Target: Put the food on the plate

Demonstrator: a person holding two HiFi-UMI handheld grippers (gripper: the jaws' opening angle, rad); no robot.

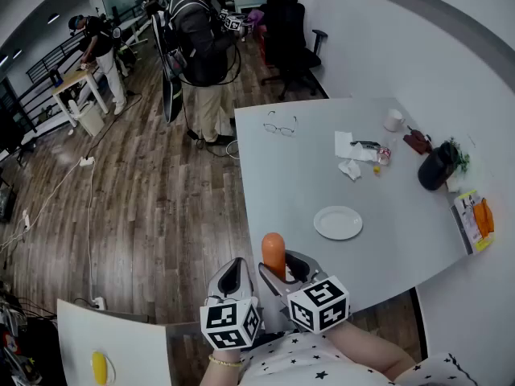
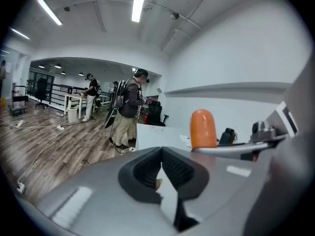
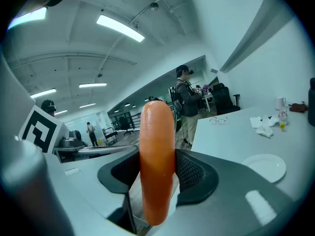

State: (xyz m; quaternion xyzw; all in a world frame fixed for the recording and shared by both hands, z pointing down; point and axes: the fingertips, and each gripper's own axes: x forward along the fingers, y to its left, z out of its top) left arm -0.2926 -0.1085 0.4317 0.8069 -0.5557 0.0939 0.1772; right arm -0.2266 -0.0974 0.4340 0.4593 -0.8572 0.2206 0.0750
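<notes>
Sausage (image 3: 157, 161) is clamped upright in the right tongs (image 3: 156, 176), pinched low so most of it sticks out, ready to lay down. Left tongs (image 2: 161, 167) are clenched on nothing, just parked alongside. Plate (image 1: 338, 223) sits empty further out on the tabletop (image 1: 306, 179).

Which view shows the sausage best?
The right gripper view: the sausage fills the middle, upright, clamped between the jaws. The head view shows only its top from above; the left gripper view shows its tip.
</notes>
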